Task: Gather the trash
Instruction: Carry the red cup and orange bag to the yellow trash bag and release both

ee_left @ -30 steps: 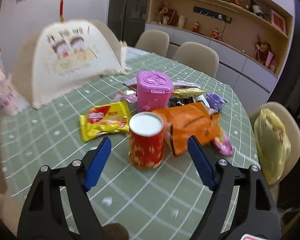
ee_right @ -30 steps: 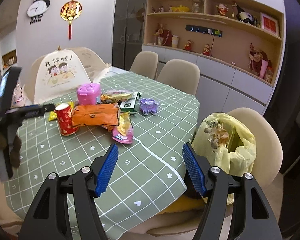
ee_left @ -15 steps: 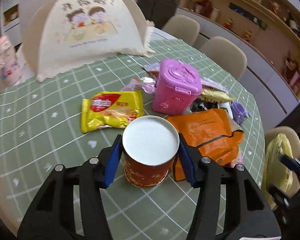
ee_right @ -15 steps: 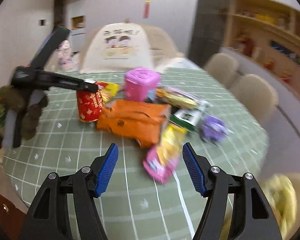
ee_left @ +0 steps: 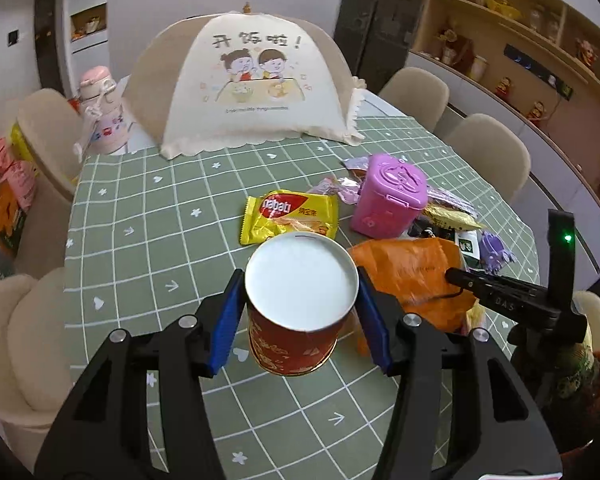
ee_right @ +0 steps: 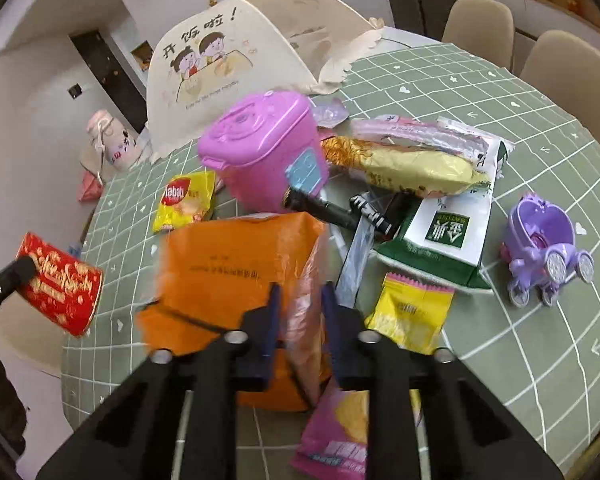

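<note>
Now both tongs (ee_left: pixel 300 312) tilted down, clamped.

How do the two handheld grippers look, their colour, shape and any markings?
Both are alike: the left gripper and the right gripper have black plastic frames with cut-out openings, silver round bolts at the joints, and two fingers faced with ridged blue pads. From the side, the right gripper shows a black body with a small green light.

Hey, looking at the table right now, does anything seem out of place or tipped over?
Yes. The red cylindrical can with gold lettering is tilted and off the green checked tablecloth, clamped in the left gripper. The purple toy carriage and pink lidded plastic box look like toys among wrappers.
</note>
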Available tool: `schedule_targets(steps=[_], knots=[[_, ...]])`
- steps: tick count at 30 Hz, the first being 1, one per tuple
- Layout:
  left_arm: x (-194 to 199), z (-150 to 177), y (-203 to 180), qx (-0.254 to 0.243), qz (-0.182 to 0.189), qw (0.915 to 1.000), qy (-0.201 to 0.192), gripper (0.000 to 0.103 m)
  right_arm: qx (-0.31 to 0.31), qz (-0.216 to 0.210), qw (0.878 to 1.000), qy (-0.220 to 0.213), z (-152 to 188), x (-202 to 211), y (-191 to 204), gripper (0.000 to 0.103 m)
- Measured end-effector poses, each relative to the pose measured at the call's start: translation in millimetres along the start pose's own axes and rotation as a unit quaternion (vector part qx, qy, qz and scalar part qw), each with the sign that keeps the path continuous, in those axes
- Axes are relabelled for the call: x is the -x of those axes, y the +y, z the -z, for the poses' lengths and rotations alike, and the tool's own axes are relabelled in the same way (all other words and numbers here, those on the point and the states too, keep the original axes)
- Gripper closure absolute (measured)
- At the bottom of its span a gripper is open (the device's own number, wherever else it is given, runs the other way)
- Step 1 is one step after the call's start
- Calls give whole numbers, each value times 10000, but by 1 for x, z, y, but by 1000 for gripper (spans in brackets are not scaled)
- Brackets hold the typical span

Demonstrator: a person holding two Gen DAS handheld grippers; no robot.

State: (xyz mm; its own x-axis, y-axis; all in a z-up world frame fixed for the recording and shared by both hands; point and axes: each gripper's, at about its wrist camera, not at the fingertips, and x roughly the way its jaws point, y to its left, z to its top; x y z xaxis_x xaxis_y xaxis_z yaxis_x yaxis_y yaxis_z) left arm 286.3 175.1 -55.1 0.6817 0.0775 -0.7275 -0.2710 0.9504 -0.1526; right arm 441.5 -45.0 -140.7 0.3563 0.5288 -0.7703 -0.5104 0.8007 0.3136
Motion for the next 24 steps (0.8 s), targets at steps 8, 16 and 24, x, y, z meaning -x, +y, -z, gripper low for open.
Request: schedule_targets(steps=[8,16,24], knots=[[1,-16,-25,-716,1053,9918,-107,52,-280,1258,9861,-1049,22,106,16,90],[21,-24,-123,-1584,2348,9588,-225,52,-686,2723,9448,-1685,69,236,-13,90],[21,1,-250,-2117,3465,9136,198,52,-1117,3875,8912,-2077,130,353,-83,90]])
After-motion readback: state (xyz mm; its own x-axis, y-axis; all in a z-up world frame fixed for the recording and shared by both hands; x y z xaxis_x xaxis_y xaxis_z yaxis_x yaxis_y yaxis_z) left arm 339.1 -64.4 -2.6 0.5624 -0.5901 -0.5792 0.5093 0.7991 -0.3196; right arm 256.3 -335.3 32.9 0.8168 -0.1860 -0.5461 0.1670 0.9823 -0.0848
